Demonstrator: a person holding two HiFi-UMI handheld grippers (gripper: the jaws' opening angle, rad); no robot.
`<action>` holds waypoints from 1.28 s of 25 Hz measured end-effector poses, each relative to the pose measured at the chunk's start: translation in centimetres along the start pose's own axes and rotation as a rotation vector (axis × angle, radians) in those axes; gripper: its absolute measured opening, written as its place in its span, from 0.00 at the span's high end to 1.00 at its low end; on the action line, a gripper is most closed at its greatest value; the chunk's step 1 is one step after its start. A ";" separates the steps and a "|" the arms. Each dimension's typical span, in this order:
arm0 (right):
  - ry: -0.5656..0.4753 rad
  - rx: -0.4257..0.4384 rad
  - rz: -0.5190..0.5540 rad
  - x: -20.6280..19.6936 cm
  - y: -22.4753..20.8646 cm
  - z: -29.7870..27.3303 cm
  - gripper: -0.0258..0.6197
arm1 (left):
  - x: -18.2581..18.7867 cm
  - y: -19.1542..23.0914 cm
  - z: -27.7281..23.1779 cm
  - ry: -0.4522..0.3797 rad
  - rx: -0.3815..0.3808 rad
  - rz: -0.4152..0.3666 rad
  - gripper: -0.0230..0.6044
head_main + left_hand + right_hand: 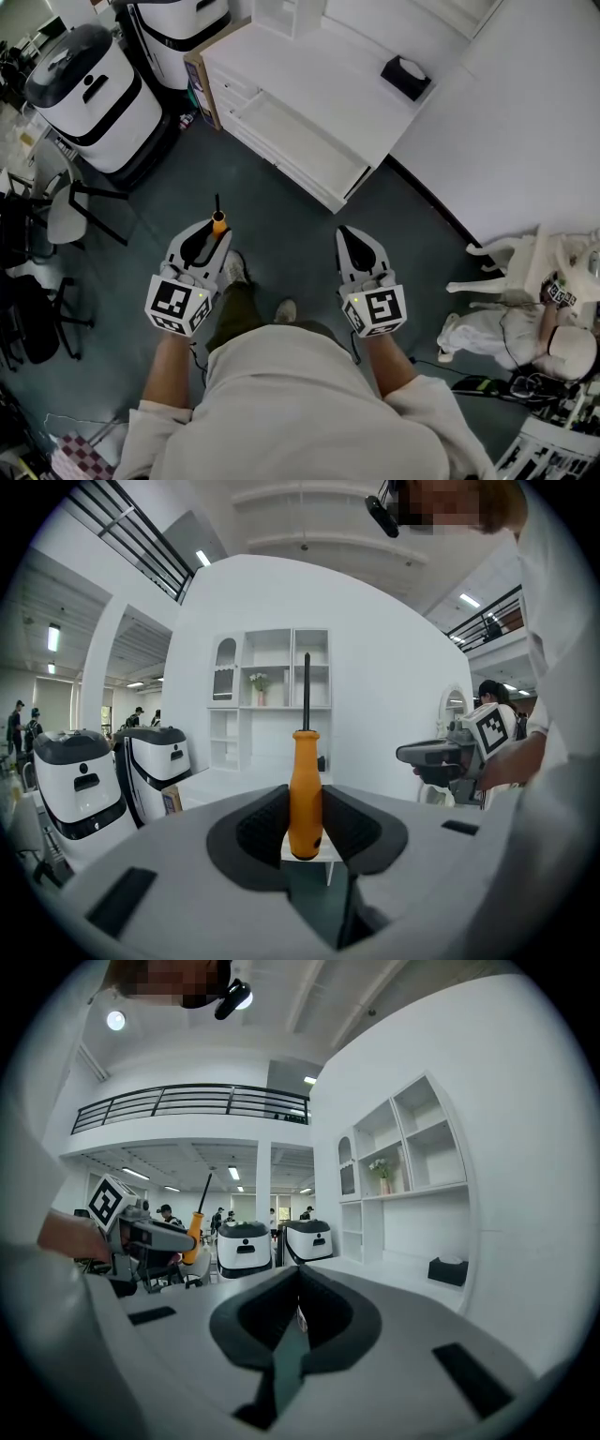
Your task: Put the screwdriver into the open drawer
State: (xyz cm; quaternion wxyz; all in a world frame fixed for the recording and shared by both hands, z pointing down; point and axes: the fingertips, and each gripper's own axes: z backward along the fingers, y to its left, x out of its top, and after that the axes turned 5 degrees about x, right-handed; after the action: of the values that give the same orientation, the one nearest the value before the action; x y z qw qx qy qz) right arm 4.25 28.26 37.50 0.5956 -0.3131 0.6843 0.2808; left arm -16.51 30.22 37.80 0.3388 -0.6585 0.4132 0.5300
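The screwdriver [218, 221] has an orange handle and a thin black shaft that points away from me. My left gripper [217, 231] is shut on the handle, whose sides the black pads press in the left gripper view; there the screwdriver [305, 794] stands upright. To its right my right gripper [352, 234] hangs over the floor, shut with nothing between its pads. The open drawer [291, 136] juts from the white cabinet [328, 70] ahead of both grippers, and its inside looks bare. The right gripper view shows the left gripper [141, 1237] and the screwdriver [197, 1227] at the left.
A black tissue box [405, 77] sits on the cabinet top. Two white-and-black machines [89, 94] stand at the far left, with a chair [66, 206] beside them. A white toy horse [511, 267] and cables lie on the floor at the right. My shoes [234, 270] stand on grey floor.
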 end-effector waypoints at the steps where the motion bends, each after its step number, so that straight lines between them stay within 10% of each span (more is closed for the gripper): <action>1: 0.002 0.003 0.000 -0.1 -0.2 -0.3 0.95 | 0.0 0.2 -0.4 -0.002 0.001 0.001 0.79; 32: 0.027 -0.198 -0.013 3.7 -11.9 -25.2 0.95 | 3.5 19.7 -24.0 0.036 -0.216 -0.070 0.79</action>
State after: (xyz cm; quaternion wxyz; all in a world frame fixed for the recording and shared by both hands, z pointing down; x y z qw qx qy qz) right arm -3.17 1.11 37.04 0.5543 -0.3786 0.6591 0.3393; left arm -23.90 -0.09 39.22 0.2769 -0.7146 0.3363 0.5473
